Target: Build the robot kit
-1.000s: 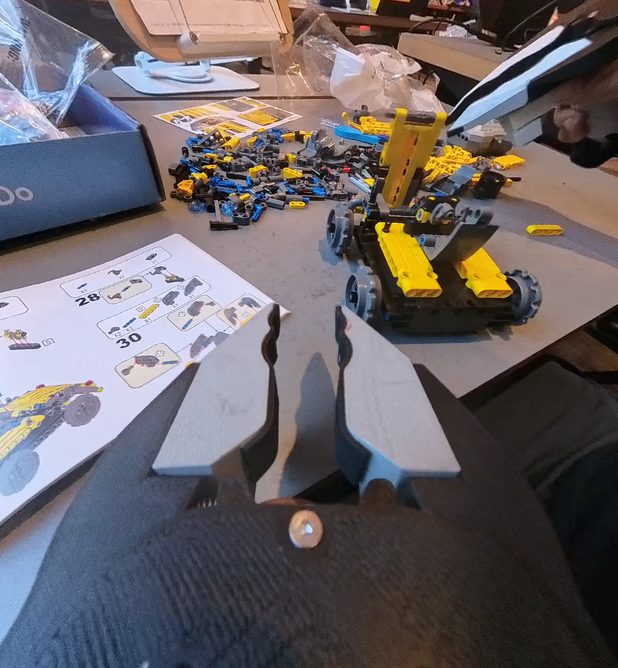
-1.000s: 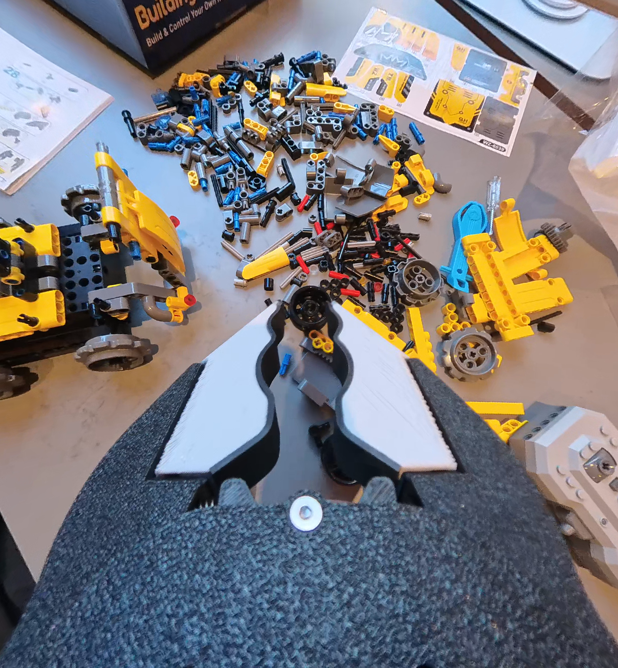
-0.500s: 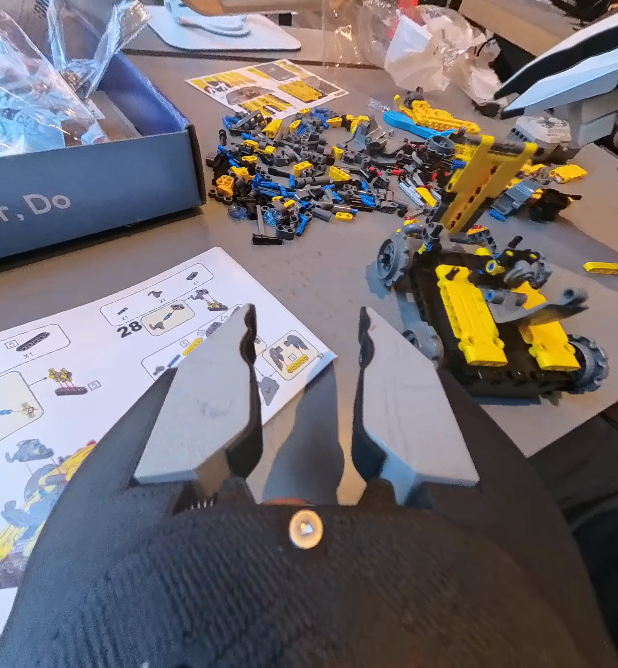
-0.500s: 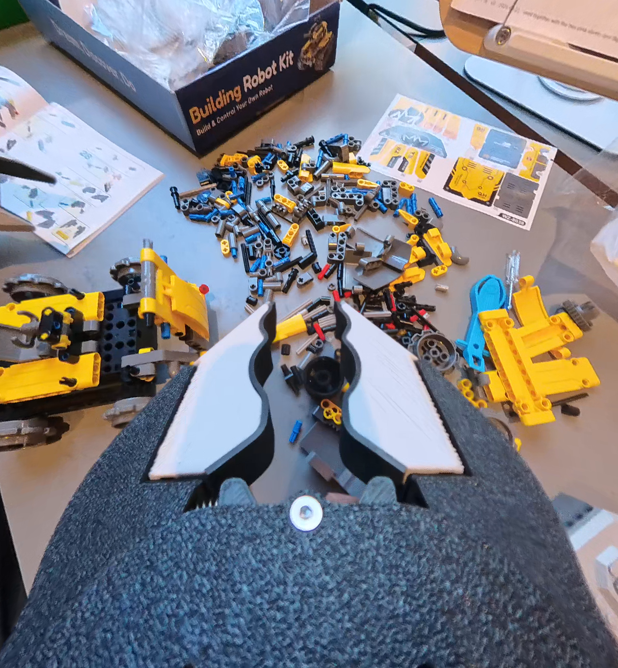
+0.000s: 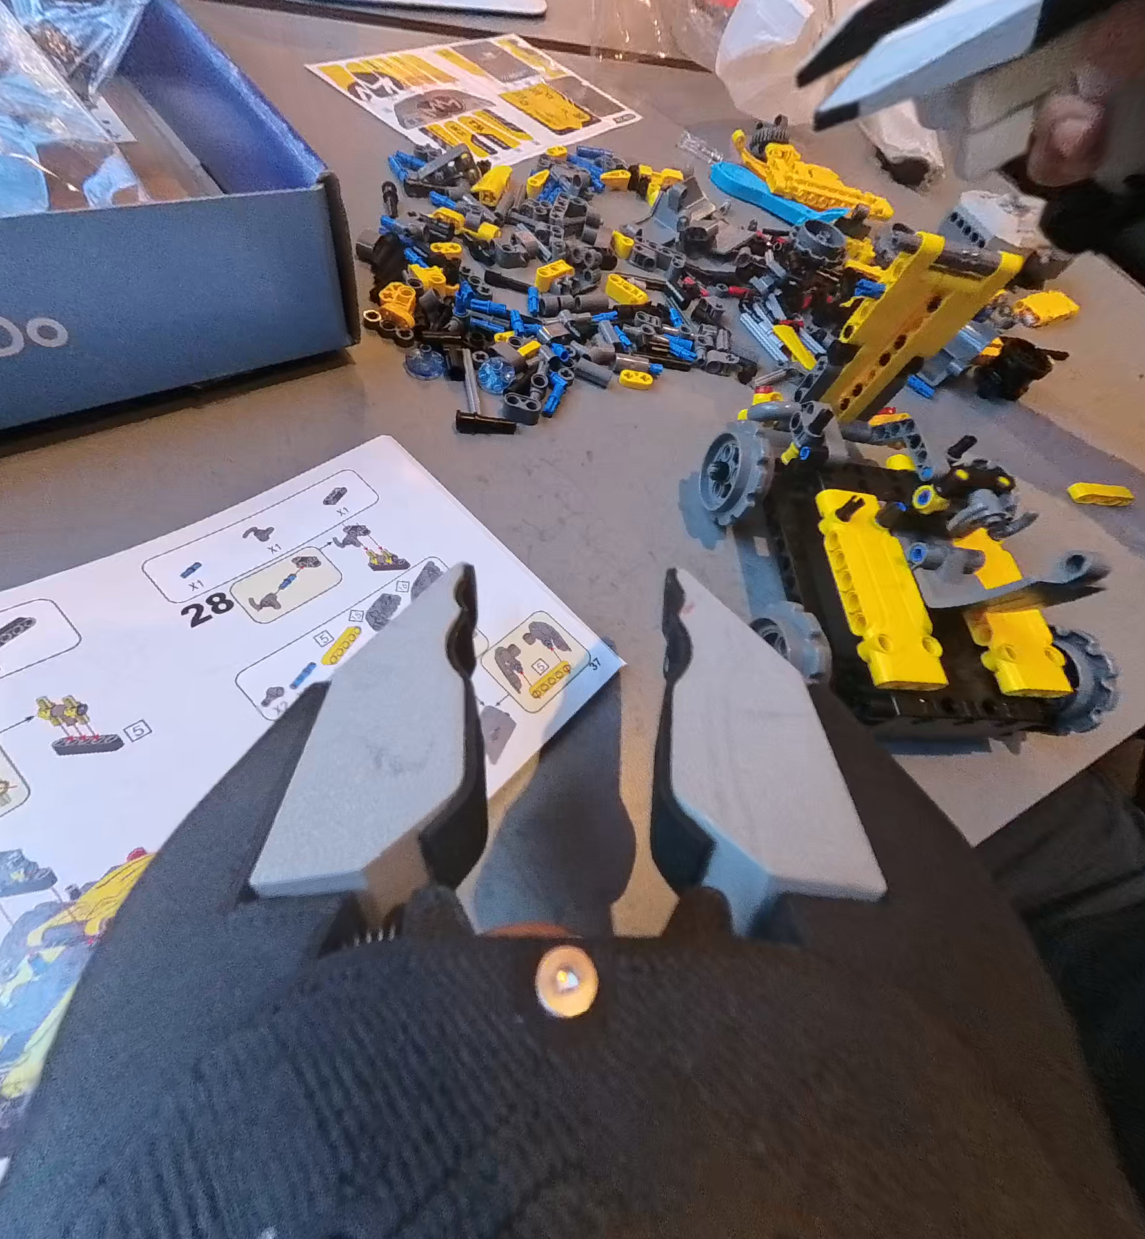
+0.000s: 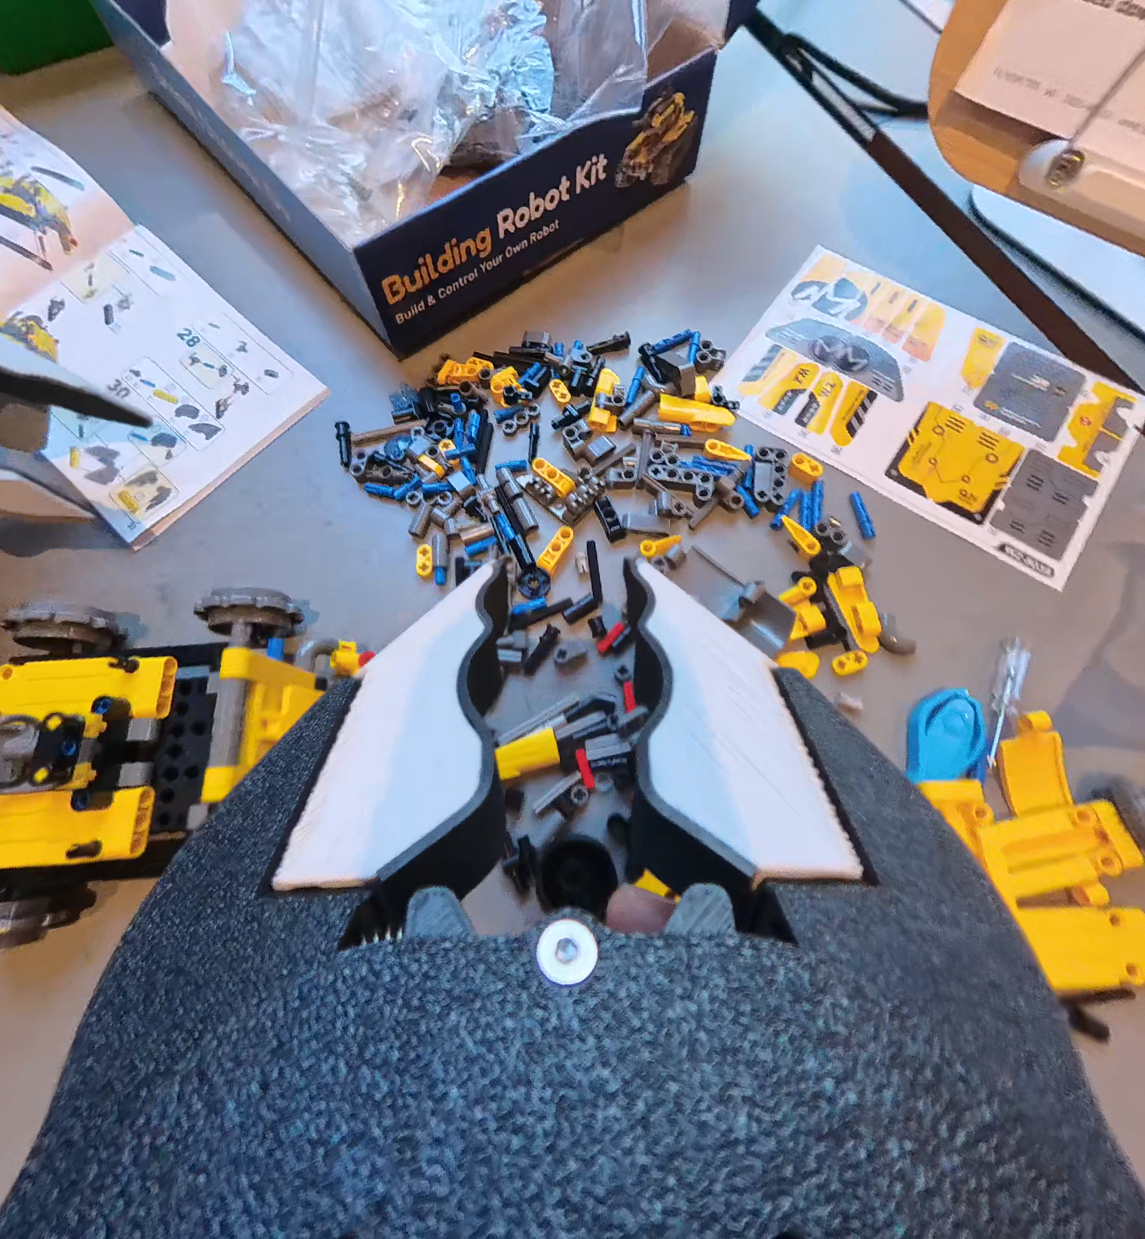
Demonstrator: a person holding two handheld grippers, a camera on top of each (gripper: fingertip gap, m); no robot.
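My left gripper [image 5: 566,583] is open and empty, hovering over the corner of a white instruction booklet [image 5: 154,643] on the grey table. A half-built yellow and black vehicle [image 5: 904,603] stands to its right. My right gripper [image 6: 564,573] is open and empty above a pile of small yellow, blue, grey and black building parts [image 6: 589,469]. A black wheel [image 6: 573,871] lies below it, near the base of its fingers. The right gripper also shows at the top right of the left wrist view [image 5: 945,60], held by a hand. The vehicle is at the left of the right wrist view [image 6: 87,757].
A dark blue cardboard box [image 6: 522,221] with plastic bags stands behind the pile. A sticker sheet [image 6: 938,409] lies at the right. A yellow sub-assembly [image 6: 1052,845] and a blue tool [image 6: 945,737] lie at the right. The table edge [image 5: 1038,798] runs close to the vehicle. Some 20 cm of space lies between my two pairs of fingers. Measured from the fingertips, the black wheel [image 6: 573,871] is 12 cm or so from the right gripper and 25 cm from the left.
My left gripper has opened wider and moved forward over the booklet. My right gripper has lifted and pulled back from the black wheel, and its jaws have opened more.
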